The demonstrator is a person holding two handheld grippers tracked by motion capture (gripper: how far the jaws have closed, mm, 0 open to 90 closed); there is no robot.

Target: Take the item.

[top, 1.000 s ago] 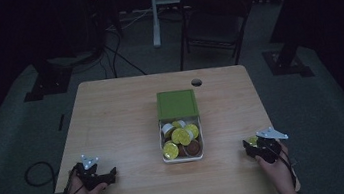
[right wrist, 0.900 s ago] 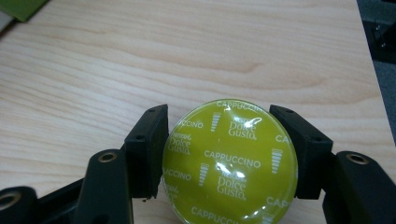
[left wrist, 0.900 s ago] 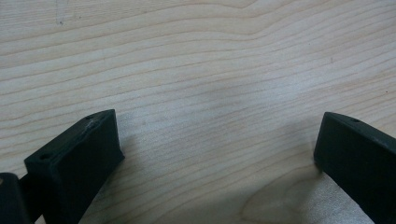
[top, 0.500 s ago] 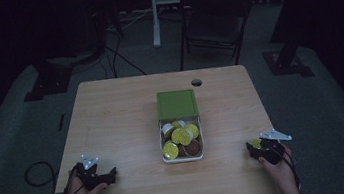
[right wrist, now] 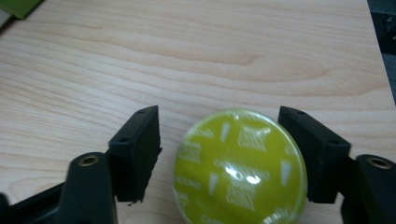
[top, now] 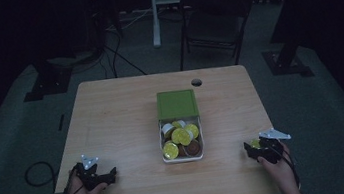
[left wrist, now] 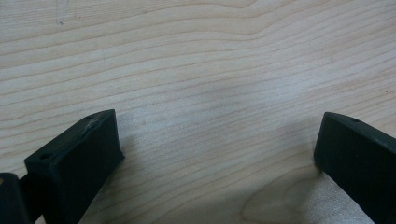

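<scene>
Nearest edge of the counter point(top: 112, 115), light wood grain: two forearms enter from below, each hand carrying a hand-held gripper.

Left hand-held gripper point(top: 100, 175): rests near the counter's near left corner. Released; in the left gripper view its two black jaws stand wide apart over bare wood, nothing between them.

Right hand-held gripper point(top: 256, 148): rests near the near right corner. Its jaws have just been opening. A capsule point(right wrist: 240, 168) with a yellow-green foil lid and pale printed lettering sits on the counter between them. In the right gripper view a clear gap shows between the capsule and one jaw; the other jaw stands right at the capsule's rim, and whether it touches cannot be told. Reads as released, not grasping.

Middle of the counter: a white box point(top: 200, 138), open, holding several more capsules point(top: 180, 136), mostly yellow-topped, one brown, one pale. It is well apart from both hand-held grippers, roughly midway between them and a little farther back.

Just behind the box, touching its far end: a green lid point(top: 176, 104), lying flat.

Far edge of the counter: a round cable hole point(top: 196, 82).

Beyond the counter, on the dark floor: a chair point(top: 213, 21), stand bases and loose cables point(top: 122, 58).
</scene>
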